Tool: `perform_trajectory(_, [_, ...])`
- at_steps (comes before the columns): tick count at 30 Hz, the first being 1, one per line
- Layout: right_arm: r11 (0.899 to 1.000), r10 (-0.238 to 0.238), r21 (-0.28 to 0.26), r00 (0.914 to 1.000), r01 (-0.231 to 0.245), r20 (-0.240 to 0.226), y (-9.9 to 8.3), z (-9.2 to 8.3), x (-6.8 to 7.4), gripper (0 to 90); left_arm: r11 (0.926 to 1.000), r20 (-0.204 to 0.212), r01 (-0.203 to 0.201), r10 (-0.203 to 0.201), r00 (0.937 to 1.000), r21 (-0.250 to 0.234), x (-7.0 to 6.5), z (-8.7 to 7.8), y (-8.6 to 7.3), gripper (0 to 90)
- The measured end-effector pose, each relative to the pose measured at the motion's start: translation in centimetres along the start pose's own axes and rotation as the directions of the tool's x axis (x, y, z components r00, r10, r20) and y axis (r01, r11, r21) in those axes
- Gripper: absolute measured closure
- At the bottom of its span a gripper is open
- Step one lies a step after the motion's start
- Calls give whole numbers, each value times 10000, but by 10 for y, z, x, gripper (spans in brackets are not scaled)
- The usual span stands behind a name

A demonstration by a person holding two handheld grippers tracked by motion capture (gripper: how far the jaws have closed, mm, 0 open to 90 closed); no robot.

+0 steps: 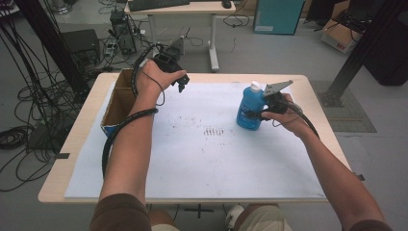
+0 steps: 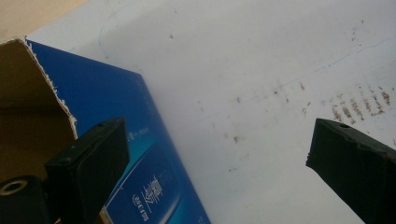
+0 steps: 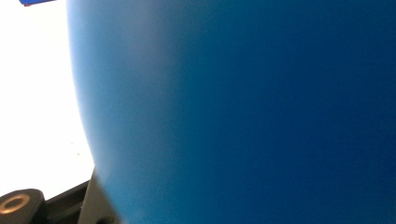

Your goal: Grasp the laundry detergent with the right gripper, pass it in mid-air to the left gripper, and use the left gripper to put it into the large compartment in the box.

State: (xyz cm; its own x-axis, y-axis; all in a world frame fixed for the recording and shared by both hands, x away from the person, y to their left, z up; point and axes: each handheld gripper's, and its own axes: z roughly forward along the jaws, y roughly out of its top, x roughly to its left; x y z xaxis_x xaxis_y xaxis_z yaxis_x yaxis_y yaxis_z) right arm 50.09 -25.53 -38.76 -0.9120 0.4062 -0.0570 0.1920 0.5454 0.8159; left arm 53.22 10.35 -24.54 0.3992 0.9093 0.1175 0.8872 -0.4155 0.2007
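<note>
Your right tool (image 1: 260,114) pinches the upright blue bottle (image 1: 250,110); the open cardboard box (image 1: 117,103) lies far left, beside your spread left tool (image 1: 181,83).

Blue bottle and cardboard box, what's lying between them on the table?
Nothing: in the high view, bare white sheet with dark smudges separates the blue bottle from the cardboard box.

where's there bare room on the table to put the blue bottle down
Most of the white sheet is free: the wide patch between the cardboard box at the left edge and the blue bottle, and the whole near half between the two forearms. It is tighter at the far left, where the open left gripper hovers beside the box. The right gripper grips the bottle.
</note>
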Motion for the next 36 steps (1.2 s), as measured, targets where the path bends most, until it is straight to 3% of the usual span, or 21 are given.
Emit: perform_trajectory(36, [9999,68,94,10000,-68,19,1,0,1,432,10000,16,-24,24,10000,-89,1,-7,-4,59])
